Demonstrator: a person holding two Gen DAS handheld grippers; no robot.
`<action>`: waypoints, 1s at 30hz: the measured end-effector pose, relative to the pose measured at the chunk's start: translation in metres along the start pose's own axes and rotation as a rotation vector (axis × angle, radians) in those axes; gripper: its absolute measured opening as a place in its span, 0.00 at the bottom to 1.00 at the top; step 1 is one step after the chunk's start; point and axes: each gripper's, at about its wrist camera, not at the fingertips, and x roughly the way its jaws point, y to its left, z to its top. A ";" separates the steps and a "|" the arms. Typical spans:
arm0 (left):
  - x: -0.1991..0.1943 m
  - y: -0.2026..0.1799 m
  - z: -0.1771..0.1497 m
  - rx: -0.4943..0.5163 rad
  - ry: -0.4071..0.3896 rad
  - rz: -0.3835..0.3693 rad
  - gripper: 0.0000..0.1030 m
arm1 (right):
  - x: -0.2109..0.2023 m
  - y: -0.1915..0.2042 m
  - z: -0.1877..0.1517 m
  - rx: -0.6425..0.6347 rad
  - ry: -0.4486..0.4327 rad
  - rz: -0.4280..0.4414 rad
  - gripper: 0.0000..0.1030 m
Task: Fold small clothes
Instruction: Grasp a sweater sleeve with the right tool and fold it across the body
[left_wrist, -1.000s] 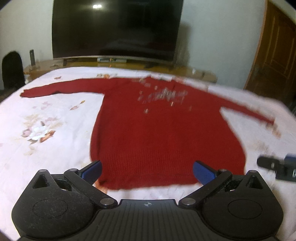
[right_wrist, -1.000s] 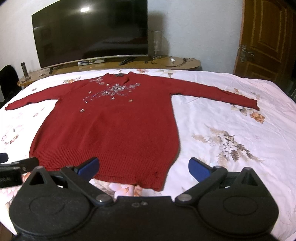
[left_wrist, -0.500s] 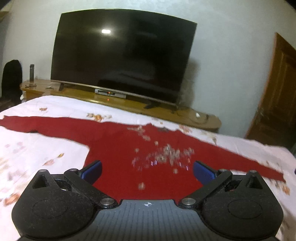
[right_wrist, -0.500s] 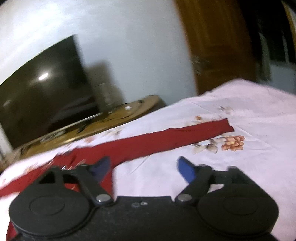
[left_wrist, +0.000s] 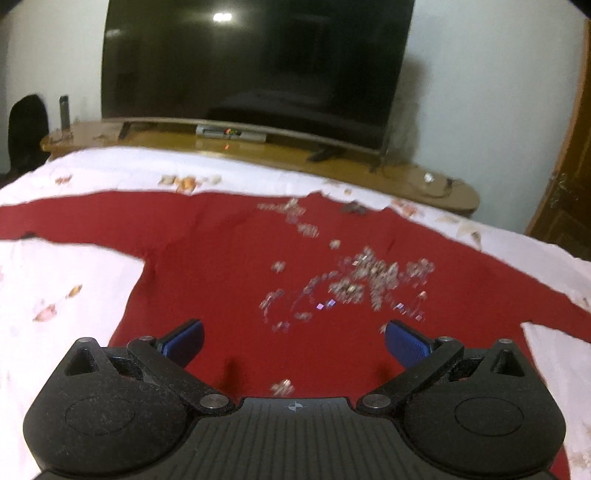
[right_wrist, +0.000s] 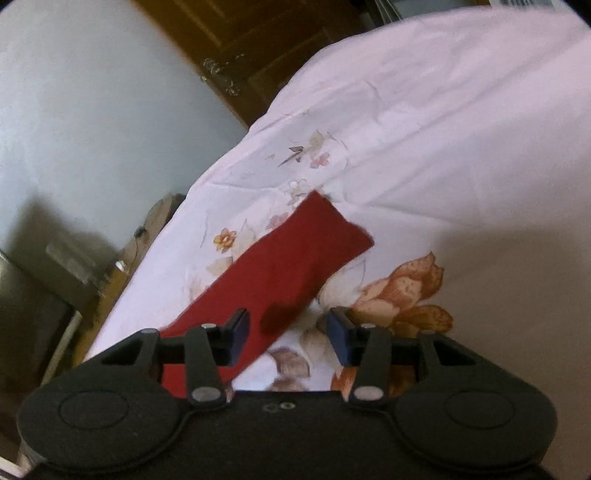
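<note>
A dark red knitted sweater (left_wrist: 229, 266) with silvery beading on its chest lies flat on the bed, sleeves spread to both sides. My left gripper (left_wrist: 293, 341) hovers over the sweater's body, jaws wide open with nothing between them. In the right wrist view the sweater's sleeve (right_wrist: 295, 266) runs diagonally, its cuff end toward the upper right. My right gripper (right_wrist: 288, 338), rolled to one side, sits over that sleeve; its jaws are closing, with the sleeve's edge and bare sheet in the gap, and the pads do not press on cloth.
A white bedsheet (left_wrist: 66, 273) printed with flowers covers the bed. Beyond the bed stands a wooden TV bench (left_wrist: 280, 153) with a large dark television (left_wrist: 258, 66). A brown wooden door (right_wrist: 258, 44) lies past the bed's far corner.
Both grippers moved forward over the bed. The left went from the hem to the sweater's chest. The right swung to the sleeve end, rolled, and its jaws narrowed.
</note>
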 end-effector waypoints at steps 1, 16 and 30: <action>0.000 0.003 -0.001 -0.012 0.004 0.003 1.00 | 0.004 -0.003 0.000 0.010 -0.007 0.019 0.46; 0.007 0.063 0.004 -0.131 -0.010 0.027 1.00 | -0.012 0.083 0.003 -0.286 -0.123 0.020 0.07; 0.002 0.175 0.006 -0.191 0.046 0.196 1.00 | -0.065 0.323 -0.207 -0.799 -0.016 0.438 0.07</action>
